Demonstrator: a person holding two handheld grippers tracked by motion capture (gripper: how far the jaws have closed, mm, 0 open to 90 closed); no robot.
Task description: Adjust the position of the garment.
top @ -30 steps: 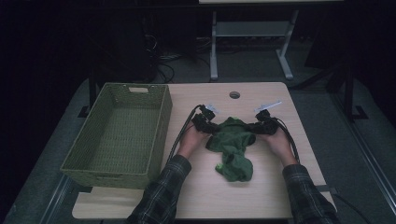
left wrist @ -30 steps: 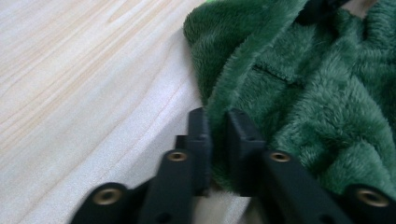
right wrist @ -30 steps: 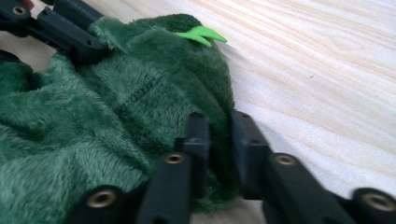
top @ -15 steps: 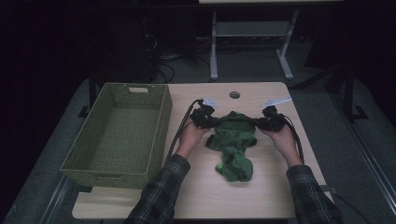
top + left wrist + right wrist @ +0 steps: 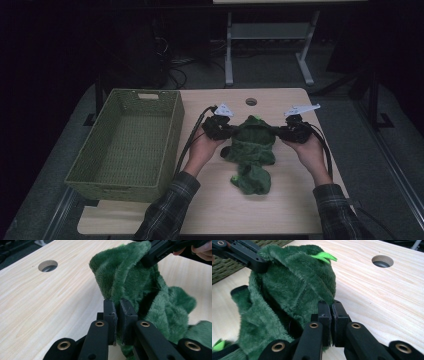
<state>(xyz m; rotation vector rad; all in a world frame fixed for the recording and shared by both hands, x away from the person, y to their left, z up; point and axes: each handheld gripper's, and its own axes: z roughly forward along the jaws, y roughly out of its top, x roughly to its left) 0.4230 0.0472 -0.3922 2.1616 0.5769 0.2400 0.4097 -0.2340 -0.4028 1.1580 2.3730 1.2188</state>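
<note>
Trouble ahead, maybe: soft fuzzy green cloth [image 5: 252, 150] pinched only at its top edge, so could slip out and drop. Left gripper [image 5: 118, 312] squeezed tight on one side of the cloth, right gripper [image 5: 331, 315] squeezed tight on the other side. Held up between both, near the middle of the table [image 5: 280, 215], bottom end touching the wood. Could also snag or stretch if pulled apart too hard. Green woven basket [image 5: 125, 145] over at 9 o'clock from the cloth, nothing inside.
</note>
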